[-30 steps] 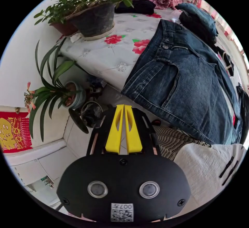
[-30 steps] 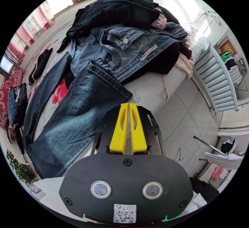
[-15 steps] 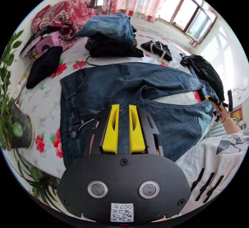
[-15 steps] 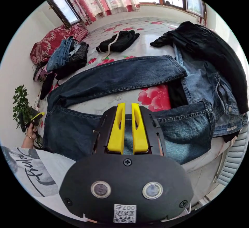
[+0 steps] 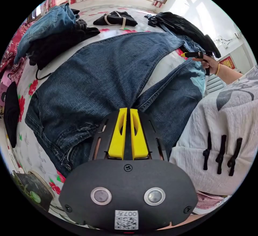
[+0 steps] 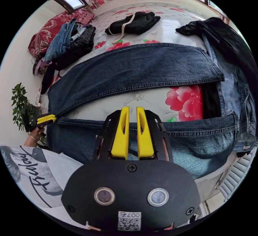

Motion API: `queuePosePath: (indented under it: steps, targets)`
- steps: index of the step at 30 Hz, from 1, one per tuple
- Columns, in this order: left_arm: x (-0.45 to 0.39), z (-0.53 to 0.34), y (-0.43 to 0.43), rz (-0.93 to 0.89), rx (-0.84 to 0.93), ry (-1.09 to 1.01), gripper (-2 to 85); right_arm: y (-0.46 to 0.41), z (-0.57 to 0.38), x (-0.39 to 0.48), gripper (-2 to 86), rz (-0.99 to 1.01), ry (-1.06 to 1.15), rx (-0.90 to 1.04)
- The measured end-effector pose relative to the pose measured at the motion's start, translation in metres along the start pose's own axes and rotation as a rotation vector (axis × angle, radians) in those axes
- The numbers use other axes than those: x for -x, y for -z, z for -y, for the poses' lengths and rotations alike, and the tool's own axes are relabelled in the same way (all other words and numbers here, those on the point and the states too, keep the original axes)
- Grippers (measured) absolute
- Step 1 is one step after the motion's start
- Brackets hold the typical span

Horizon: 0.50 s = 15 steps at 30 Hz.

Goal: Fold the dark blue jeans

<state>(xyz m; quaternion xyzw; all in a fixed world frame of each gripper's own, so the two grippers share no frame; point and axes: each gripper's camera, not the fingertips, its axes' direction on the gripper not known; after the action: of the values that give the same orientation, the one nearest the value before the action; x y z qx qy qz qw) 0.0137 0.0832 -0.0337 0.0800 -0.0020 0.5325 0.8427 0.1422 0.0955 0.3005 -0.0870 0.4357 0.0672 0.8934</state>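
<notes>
The dark blue jeans (image 5: 107,69) lie flat on the flowered bed sheet (image 6: 161,104) with the two legs spread apart in a V. My left gripper (image 5: 128,110) sits at the crotch where the legs meet, its yellow jaws closed on the denim there; the right gripper view shows it (image 6: 45,118) in a hand at that same spot. My right gripper (image 6: 132,108) hovers over the inner seam of the near leg (image 6: 193,142), jaws a little apart and empty. In the left gripper view the right gripper (image 5: 191,54) is held by a hand above that leg's hem.
A stack of folded clothes (image 6: 70,42) sits at the far left of the bed beside a red pillow. A black garment with a white strap (image 6: 134,23) lies farther back. A black jacket over lighter jeans (image 6: 231,58) is heaped by the hems. A plant pot (image 5: 32,190) stands near the waistband.
Both cameras swung from the bed's edge to face the jeans. My left gripper opened, came down to the crotch and closed there. The right gripper opened and moved nearer the near leg.
</notes>
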Motion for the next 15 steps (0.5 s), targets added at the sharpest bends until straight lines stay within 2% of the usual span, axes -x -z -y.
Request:
queuePosePath:
  steps: [4,7,9,11,15]
  targets:
    - [0.003,-0.008,0.016,-0.087,-0.019,-0.005,3.9,-0.005,0.030,-0.007,4.8,0.047,-0.015,0.025]
    - [0.023,0.001,0.046,0.041,-0.051,0.048,5.8,0.014,0.076,-0.014,5.6,0.000,0.015,-0.020]
    - [0.059,0.009,0.069,0.232,-0.107,0.181,6.1,0.031,0.120,-0.027,6.5,-0.039,0.018,-0.076]
    - [0.097,0.015,0.078,0.335,-0.113,0.303,6.3,0.037,0.153,-0.039,7.4,-0.065,0.013,-0.097]
    - [0.185,0.041,0.081,0.399,-0.045,0.477,8.4,0.023,0.221,-0.067,9.5,-0.164,-0.019,-0.036]
